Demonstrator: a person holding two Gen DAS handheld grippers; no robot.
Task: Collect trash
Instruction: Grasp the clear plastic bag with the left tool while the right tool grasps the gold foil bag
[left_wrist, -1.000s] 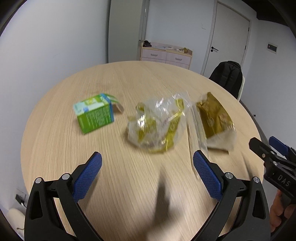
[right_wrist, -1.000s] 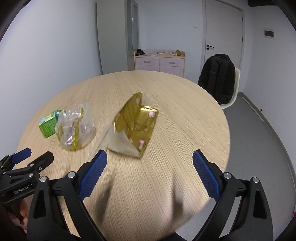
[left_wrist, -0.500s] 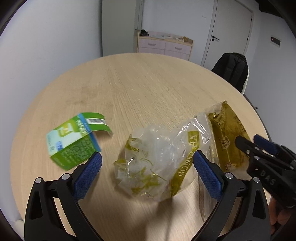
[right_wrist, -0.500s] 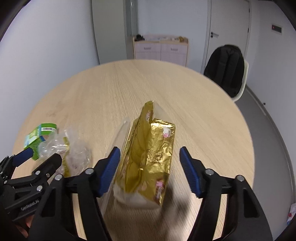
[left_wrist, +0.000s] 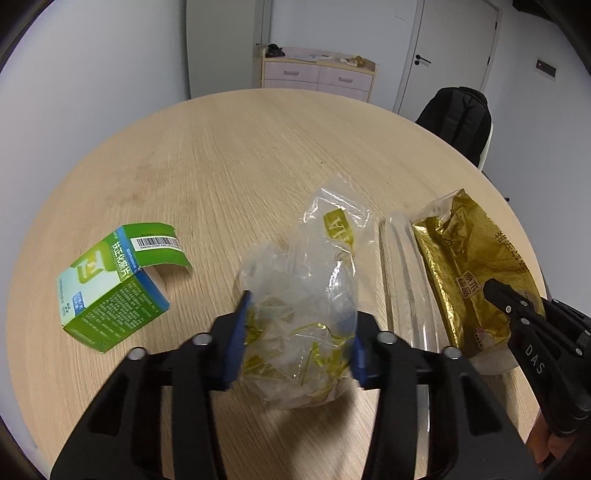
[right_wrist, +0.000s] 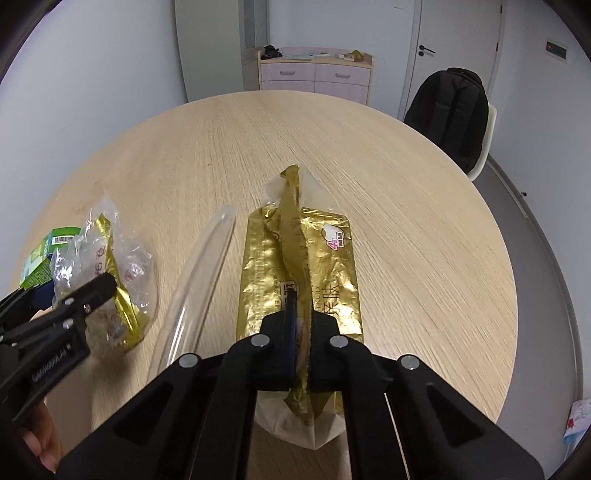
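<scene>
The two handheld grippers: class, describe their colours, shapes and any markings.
Both the left gripper and right gripper are black, clamp-like frames with triangular cut-outs, silver rivets and blue finger pads. White lettering marks their sides: the right one's reads "DAS".

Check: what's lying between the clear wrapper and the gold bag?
A clear plastic tray lies on the table between the clear wrapper and the gold bag; both wrist views show it.

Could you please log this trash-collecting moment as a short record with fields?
surface: round wooden table
left gripper: jaws closing around crumpled clear wrapper
right gripper: shut on gold packet's raised middle fold
not gripped: green carton, flap open, left of the wrapper; clear plastic strip beside the gold packet
background: black backpack on a chair
</scene>
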